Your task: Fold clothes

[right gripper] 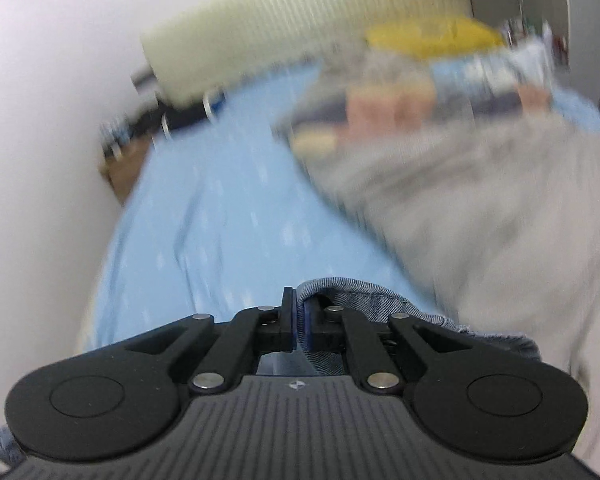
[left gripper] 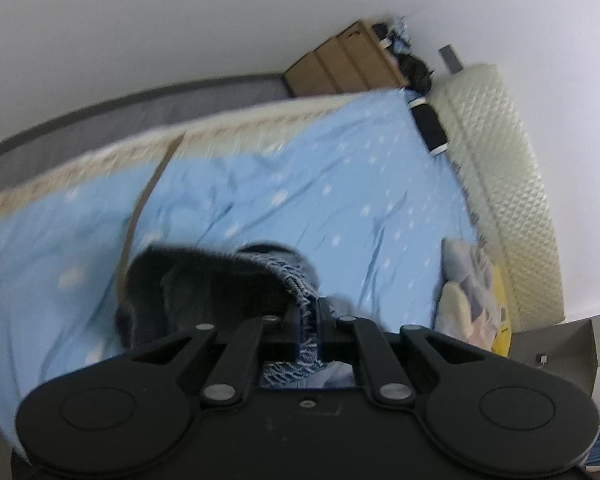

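In the left wrist view my left gripper (left gripper: 309,314) is shut on a blue denim garment (left gripper: 300,280); a dark bunched part of it (left gripper: 204,280) bulges up in front of the jaws, above the light blue bedsheet (left gripper: 300,184). In the right wrist view my right gripper (right gripper: 298,312) is shut on a hemmed edge of the same kind of blue denim (right gripper: 356,290), which curls over to the right of the fingers. That view is blurred. How the cloth hangs below both grippers is hidden.
A cream mattress (left gripper: 508,184) leans at the bed's right side. A pile of clothes (left gripper: 468,292) with something yellow lies near it; in the right view a grey garment (right gripper: 480,208) and that pile (right gripper: 420,92) lie on the sheet (right gripper: 220,208). A cardboard box (left gripper: 344,64) stands behind the bed.
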Motion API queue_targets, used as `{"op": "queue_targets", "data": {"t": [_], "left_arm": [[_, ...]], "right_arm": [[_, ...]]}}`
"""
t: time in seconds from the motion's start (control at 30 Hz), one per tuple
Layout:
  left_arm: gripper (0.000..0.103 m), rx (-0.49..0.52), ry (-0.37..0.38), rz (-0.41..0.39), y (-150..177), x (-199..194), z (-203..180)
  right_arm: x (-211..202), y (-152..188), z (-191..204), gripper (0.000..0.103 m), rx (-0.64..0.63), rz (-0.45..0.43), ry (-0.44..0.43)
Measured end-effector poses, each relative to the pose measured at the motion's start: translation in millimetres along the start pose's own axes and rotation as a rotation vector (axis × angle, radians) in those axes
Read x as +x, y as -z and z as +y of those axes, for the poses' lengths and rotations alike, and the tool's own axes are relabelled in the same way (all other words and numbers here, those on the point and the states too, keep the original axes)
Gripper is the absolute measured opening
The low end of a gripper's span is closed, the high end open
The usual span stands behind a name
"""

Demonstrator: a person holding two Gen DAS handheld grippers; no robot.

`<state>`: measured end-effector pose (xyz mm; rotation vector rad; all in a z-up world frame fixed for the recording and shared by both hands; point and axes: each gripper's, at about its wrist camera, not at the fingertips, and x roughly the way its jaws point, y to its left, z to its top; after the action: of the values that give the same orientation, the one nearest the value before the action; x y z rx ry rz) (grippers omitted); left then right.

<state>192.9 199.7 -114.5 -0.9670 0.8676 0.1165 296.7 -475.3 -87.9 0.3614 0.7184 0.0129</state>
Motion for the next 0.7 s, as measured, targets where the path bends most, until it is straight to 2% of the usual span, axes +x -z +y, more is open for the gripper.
{"op": "queue_targets", "data": {"t": [0.17,0.3,0.43,0.7], "left_arm": [[0.005,0.023,0.013,-0.03,-60.0,42.1,-26.4],[0.005,0.006,0.001,-0.047,-106.1,88.3,-41.2],[0.005,-0.023,-0.027,-0.055,-143.1,129.4,-52.2],[0.007,0.057,-0.111,-0.006,-184.3,204.2,-79.7]], "right_arm": [[19.5,-79.8,24.0,0.003,-0.071,-0.133,0.024],[63.2,-119.9,34.6,0.003,-0.102,-0.152,0.095],[117.3,-133.4,35.6,0.003,-0.097,-0.12,0.174],[188.2,-124.8,28.2,0.006,-0.079,-0.037,0.279]]}}
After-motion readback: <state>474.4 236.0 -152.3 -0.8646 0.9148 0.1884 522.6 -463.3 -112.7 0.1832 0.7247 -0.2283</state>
